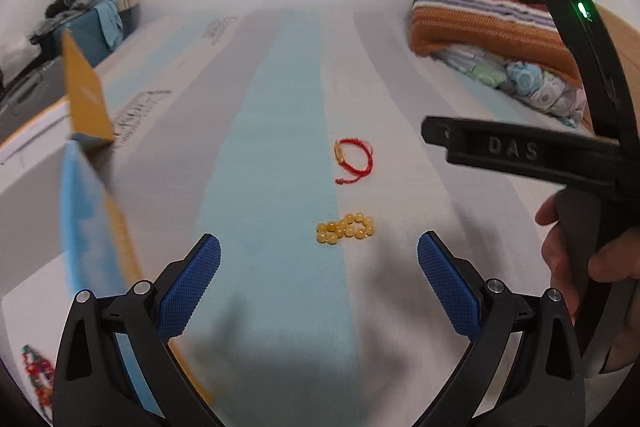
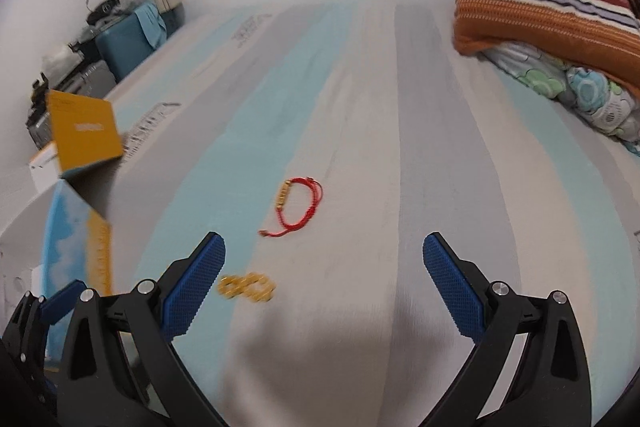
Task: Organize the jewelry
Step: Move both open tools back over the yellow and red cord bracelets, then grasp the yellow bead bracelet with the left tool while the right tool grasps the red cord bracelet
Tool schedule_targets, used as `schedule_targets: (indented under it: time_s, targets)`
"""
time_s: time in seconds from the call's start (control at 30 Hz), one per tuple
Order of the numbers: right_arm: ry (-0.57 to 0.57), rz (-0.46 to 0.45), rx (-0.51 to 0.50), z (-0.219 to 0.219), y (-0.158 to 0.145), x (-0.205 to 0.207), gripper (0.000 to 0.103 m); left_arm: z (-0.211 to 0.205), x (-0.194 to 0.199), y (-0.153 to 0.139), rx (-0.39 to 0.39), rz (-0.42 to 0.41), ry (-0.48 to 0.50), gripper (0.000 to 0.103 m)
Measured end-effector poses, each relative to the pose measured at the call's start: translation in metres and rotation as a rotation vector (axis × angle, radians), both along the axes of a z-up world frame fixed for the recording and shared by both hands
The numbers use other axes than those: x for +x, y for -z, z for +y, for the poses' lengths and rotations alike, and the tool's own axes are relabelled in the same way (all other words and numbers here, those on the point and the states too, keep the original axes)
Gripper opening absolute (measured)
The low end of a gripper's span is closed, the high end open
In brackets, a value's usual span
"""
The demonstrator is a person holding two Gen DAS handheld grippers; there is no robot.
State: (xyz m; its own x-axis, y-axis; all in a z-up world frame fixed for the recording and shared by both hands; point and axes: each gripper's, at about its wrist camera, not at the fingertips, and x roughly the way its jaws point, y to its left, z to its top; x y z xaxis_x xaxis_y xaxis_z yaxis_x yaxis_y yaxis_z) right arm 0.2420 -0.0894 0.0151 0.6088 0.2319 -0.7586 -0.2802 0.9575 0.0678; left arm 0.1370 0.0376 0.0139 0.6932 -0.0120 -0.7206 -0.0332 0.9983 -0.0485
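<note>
A yellow bead bracelet (image 1: 346, 228) lies bunched on the striped bed sheet (image 1: 272, 155), just ahead of my open, empty left gripper (image 1: 319, 259). A red cord bracelet (image 1: 353, 159) with a gold bar lies farther on. In the right wrist view the red cord bracelet (image 2: 295, 207) lies ahead of my open, empty right gripper (image 2: 324, 259), and the yellow bead bracelet (image 2: 246, 287) lies near its left finger (image 2: 196, 283). An open yellow and blue box (image 1: 90, 187) stands at the left, also in the right wrist view (image 2: 80, 163). A multicoloured bead string (image 1: 38, 375) lies at the lower left.
Folded striped and floral blankets (image 1: 488, 39) are piled at the far right of the bed. The right gripper's body and the hand holding it (image 1: 580, 187) fill the right of the left wrist view. A teal suitcase (image 2: 128, 47) and a lamp stand beyond the bed's left edge.
</note>
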Motion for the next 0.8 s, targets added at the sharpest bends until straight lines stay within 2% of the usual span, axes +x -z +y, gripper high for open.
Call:
schedule_targets:
  time_s: [0.27,0.47,0.67,0.73,0.77,0.8]
  targets:
    - [-0.059,0.061,-0.033,0.036,0.057,0.062,0.093,0.000,0.053,0.066,-0.012,0.064,0.008,0.097]
    - [-0.078,0.098,-0.045,0.052,0.084,0.089,0.090,-0.003,0.071,0.083,0.014,0.067,0.031,0.097]
    - [-0.084,0.147,-0.044,0.055,0.100,0.106,0.075,0.001,0.080,0.095,-0.011,0.086,0.038,0.096]
    - [-0.081,0.146,-0.043,0.055,0.102,0.108,0.073,0.002,0.081,0.098,-0.014,0.086,0.038,0.096]
    - [-0.082,0.144,-0.040,0.055,0.103,0.109,0.072,0.003,0.081,0.100,-0.012,0.092,0.034,0.092]
    - [-0.081,0.143,-0.039,0.054,0.103,0.109,0.067,0.003,0.080,0.102,-0.007,0.096,0.029,0.089]
